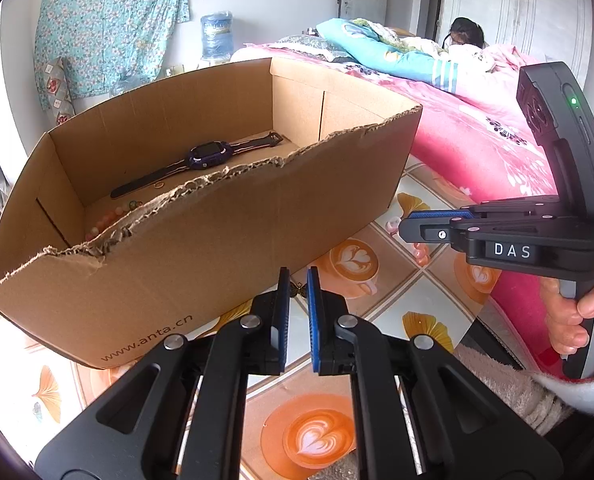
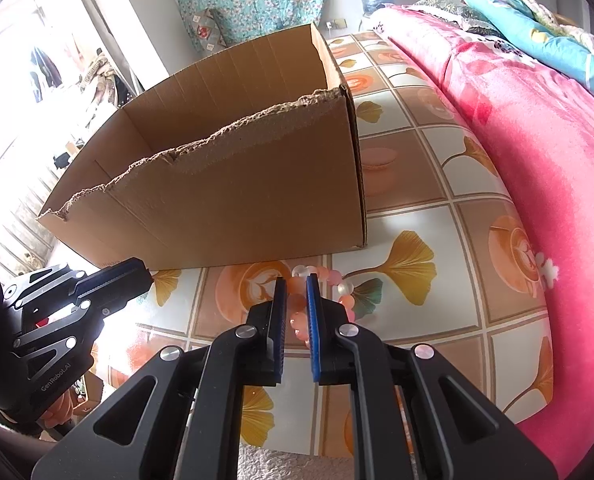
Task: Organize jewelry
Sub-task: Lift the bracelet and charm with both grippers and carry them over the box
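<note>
A torn cardboard box (image 1: 201,248) stands on the patterned table; it also shows in the right wrist view (image 2: 225,196). Inside lie a purple watch (image 1: 209,156), a small ring (image 1: 159,185) and pink beads (image 1: 105,222). My left gripper (image 1: 296,280) is narrowly open and empty over a small bronze butterfly charm (image 1: 297,290) by the box's front wall. My right gripper (image 2: 295,284) is narrowly open around one side of a pink bead bracelet (image 2: 343,294) on the table. The right gripper also shows in the left wrist view (image 1: 407,228).
A bed with a pink floral cover (image 2: 537,152) runs along the table's right edge, and a person (image 1: 465,36) lies on it. A water bottle (image 1: 216,36) and floral cloth (image 1: 109,24) stand at the far wall. A grey towel (image 1: 509,384) lies at the near edge.
</note>
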A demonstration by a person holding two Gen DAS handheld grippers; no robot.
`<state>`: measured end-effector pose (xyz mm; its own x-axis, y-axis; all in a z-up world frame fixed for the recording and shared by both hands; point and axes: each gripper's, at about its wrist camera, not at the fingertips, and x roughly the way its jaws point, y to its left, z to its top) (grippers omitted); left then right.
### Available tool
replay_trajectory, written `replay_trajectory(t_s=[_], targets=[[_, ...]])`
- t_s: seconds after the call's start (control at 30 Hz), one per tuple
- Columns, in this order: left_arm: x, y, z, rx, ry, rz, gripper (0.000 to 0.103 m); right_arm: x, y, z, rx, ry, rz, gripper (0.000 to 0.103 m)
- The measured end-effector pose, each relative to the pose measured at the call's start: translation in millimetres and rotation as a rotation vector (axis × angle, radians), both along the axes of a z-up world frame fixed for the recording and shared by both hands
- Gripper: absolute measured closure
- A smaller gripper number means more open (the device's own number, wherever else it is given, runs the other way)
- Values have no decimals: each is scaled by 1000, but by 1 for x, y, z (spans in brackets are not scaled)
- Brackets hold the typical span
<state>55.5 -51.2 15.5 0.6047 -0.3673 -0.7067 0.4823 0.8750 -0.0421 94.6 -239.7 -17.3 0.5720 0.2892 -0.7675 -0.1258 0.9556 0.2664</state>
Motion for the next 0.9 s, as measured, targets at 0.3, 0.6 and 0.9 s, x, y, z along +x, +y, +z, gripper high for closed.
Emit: replay_trajectory(t_s=[0.3, 0.6, 0.9], targets=[[0, 0, 0, 0, -1, -1, 95, -3, -3, 3, 8, -11, -2, 93], [-8, 3, 19, -51, -24, -20, 95, -14, -32, 22, 148, -39, -32, 93], [-16, 15, 75, -187, -104, -65, 95, -24, -62, 83, 298, -172, -35, 93]])
